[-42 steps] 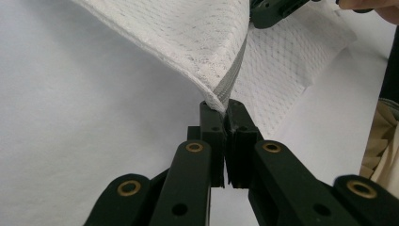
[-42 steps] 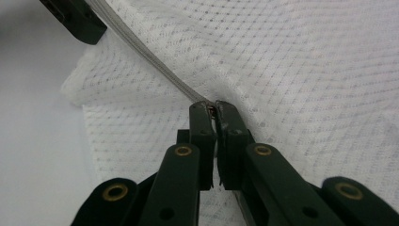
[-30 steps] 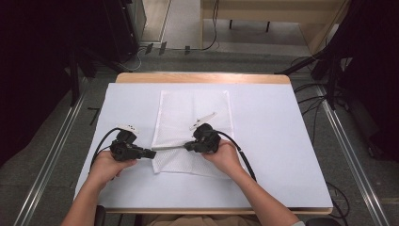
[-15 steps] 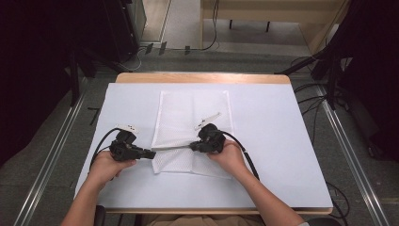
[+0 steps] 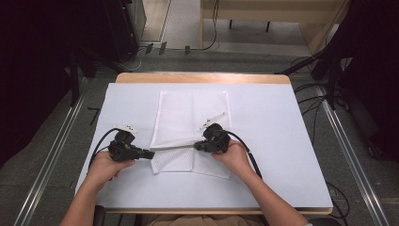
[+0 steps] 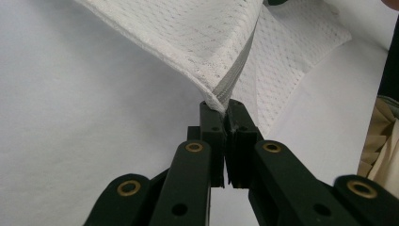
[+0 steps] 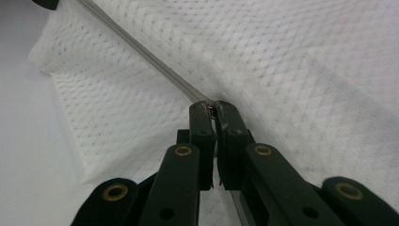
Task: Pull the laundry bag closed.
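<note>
The fingers (image 6: 211, 123) of the left gripper (image 5: 149, 154) are pressed together on the corner of a white mesh bag (image 5: 188, 122), right where its grey zipper (image 6: 234, 70) ends. In the left gripper view the mesh rises from the fingertips and spreads up and away, while the zipper tape runs straight up from between them. The corner is lifted off the white tabletop (image 5: 282, 141); the mesh beyond the fingers droops back down to the surface.

The fingers (image 7: 202, 123) of the right gripper (image 5: 198, 146) are also closed, clamped on a small metal piece on the zipper line; it looks like the slider, though it is too small to be sure. In the right gripper view the zipper runs from these fingertips diagonally up and to the left, with mesh on both sides of it and white tabletop off at the far left.

In the high view the two grippers face each other across the near end of the bag. The zipper is stretched in a nearly straight line between the two sets of fingers, raised a little above the mesh beneath. Most of the bag lies flat beyond the fingers, reaching toward the far edge of the tabletop, and a short strip of it lies on the near side, under the right hand (image 5: 231, 157). The left hand (image 5: 107, 165) rests on the tabletop just outside the bag's edge.
</note>
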Tool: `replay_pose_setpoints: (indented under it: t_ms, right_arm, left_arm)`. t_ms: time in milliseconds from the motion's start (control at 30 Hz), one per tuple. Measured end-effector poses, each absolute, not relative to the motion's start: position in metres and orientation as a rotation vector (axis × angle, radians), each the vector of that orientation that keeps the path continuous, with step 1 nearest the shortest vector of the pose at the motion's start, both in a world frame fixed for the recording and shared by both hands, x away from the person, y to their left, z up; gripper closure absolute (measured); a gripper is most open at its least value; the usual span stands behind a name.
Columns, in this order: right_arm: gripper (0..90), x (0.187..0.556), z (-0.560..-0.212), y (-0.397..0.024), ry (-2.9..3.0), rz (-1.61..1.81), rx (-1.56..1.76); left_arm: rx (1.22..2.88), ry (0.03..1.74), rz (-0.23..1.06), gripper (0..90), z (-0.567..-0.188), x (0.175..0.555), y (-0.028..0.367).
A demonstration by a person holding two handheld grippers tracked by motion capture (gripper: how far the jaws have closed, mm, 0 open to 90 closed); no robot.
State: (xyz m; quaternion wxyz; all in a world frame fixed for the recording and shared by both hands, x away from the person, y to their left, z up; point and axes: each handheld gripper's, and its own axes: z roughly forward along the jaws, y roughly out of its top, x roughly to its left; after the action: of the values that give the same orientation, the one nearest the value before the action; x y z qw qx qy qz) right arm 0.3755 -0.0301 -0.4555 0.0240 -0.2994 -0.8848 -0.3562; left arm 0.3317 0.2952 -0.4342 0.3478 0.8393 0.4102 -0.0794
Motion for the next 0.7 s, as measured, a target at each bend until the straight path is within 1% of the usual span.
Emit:
replay_pose_setpoints:
  t_ms: [700]
  right_arm:
    - [88.3, 0.374, -0.456, -0.047, -2.747, -1.079, -0.955]
  left_arm:
    - [2.179, 1.066, -0.212, 88.2, -0.435, 0.331, 0.297]
